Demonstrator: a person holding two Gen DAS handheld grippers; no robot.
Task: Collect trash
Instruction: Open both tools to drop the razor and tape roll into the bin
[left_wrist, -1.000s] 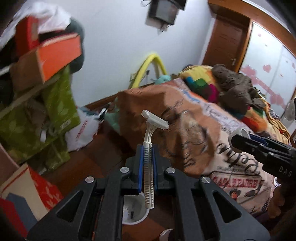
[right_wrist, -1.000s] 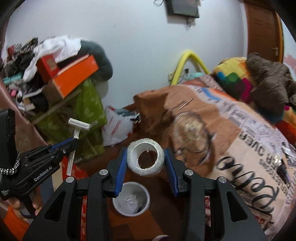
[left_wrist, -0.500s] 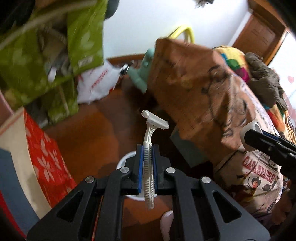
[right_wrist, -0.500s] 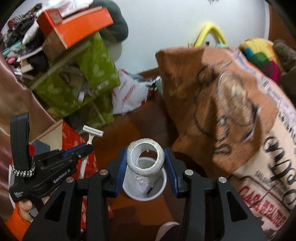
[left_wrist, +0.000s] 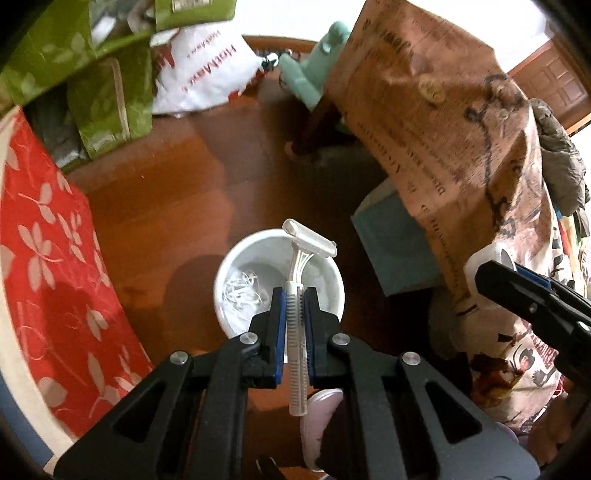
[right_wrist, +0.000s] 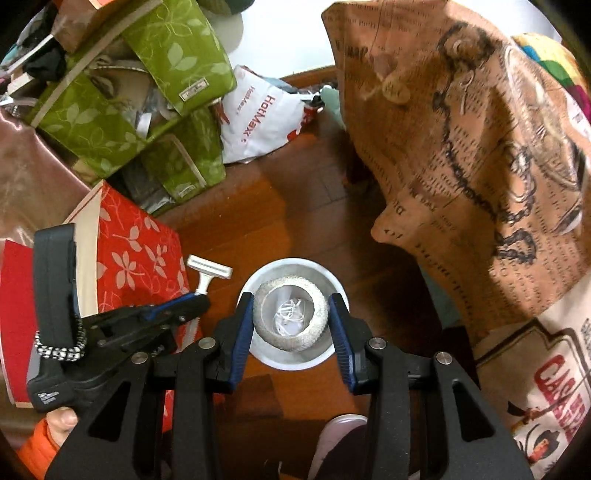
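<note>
My left gripper (left_wrist: 294, 308) is shut on a white disposable razor (left_wrist: 299, 280), head pointing forward, held above a white trash bin (left_wrist: 236, 266) on the wooden floor. The bin holds some white scraps. My right gripper (right_wrist: 290, 319) is shut on a white tape roll (right_wrist: 290, 318), held directly over the same bin (right_wrist: 291, 360). The left gripper and the razor (right_wrist: 208, 273) also show at the left of the right wrist view. The right gripper shows at the right edge of the left wrist view (left_wrist: 517, 291).
A bed with a brown printed blanket (right_wrist: 480, 147) fills the right side. Green fabric boxes (right_wrist: 147, 103), a white plastic bag (right_wrist: 258, 118) and a red flowered box (right_wrist: 136, 251) crowd the left. A teal box (left_wrist: 395, 251) sits under the bed edge.
Both grippers have tilted downward and moved over the trash bin, which now sits straight beneath the razor and the tape roll. Both stay shut on their loads.
</note>
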